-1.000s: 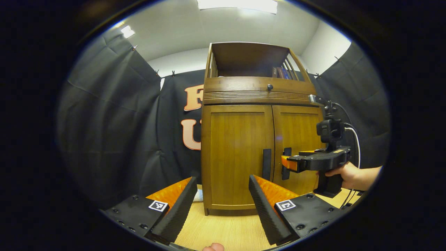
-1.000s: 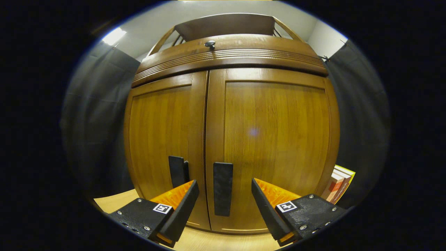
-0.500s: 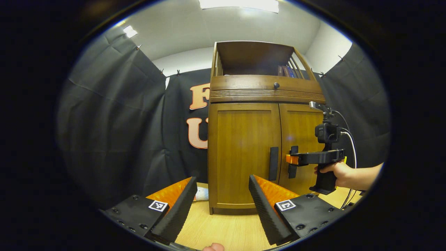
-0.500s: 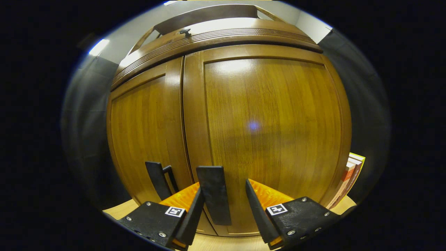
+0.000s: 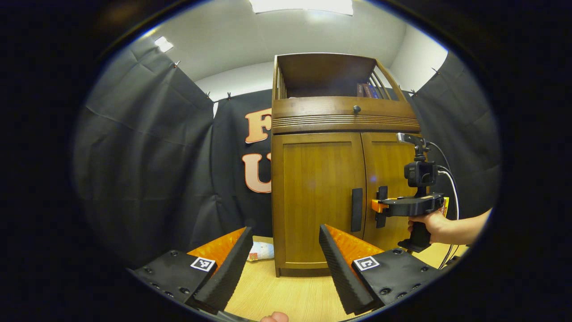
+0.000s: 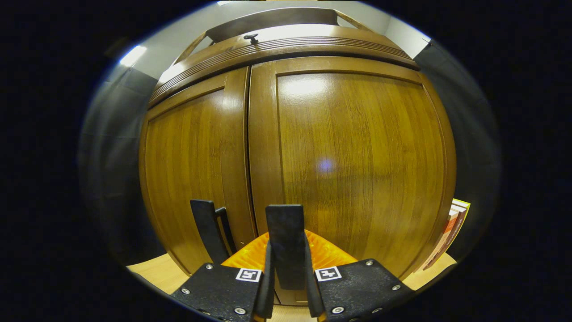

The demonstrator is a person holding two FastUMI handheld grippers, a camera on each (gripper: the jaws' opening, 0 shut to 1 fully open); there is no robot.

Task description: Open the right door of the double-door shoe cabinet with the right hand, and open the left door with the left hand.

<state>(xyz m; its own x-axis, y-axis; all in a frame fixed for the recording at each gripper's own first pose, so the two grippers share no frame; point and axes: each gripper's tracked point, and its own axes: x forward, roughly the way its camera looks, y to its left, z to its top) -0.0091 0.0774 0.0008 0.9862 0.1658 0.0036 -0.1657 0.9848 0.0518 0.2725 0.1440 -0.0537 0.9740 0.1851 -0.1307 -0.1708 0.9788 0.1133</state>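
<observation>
A brown wooden shoe cabinet (image 5: pixel 321 197) stands on the floor with both doors closed. In the right gripper view, the right door (image 6: pixel 357 165) carries a flat black handle (image 6: pixel 286 237), and my right gripper (image 6: pixel 288 268) is shut on that handle, a finger on each side. The left door (image 6: pixel 192 170) has its own black handle (image 6: pixel 206 230), free. In the left gripper view, my left gripper (image 5: pixel 282 259) hangs open well short of the cabinet, nothing between its fingers. There the right gripper (image 5: pixel 380 206) shows at the right handle (image 5: pixel 382 201), held by a hand (image 5: pixel 429 222); the left handle (image 5: pixel 356 209) is beside it.
Black cloth walls surround the cabinet. Books (image 6: pixel 451 228) lean by the cabinet's right side. A small white thing (image 5: pixel 261 251) lies on the light wood floor (image 5: pixel 286 295) left of the cabinet. The top shelf (image 5: pixel 326 76) holds books, with a small knob (image 5: pixel 356 108) below.
My right gripper moved in and shut its fingers on the right door's handle. The left gripper's view shifted slightly; it stays open. Both doors remain closed.
</observation>
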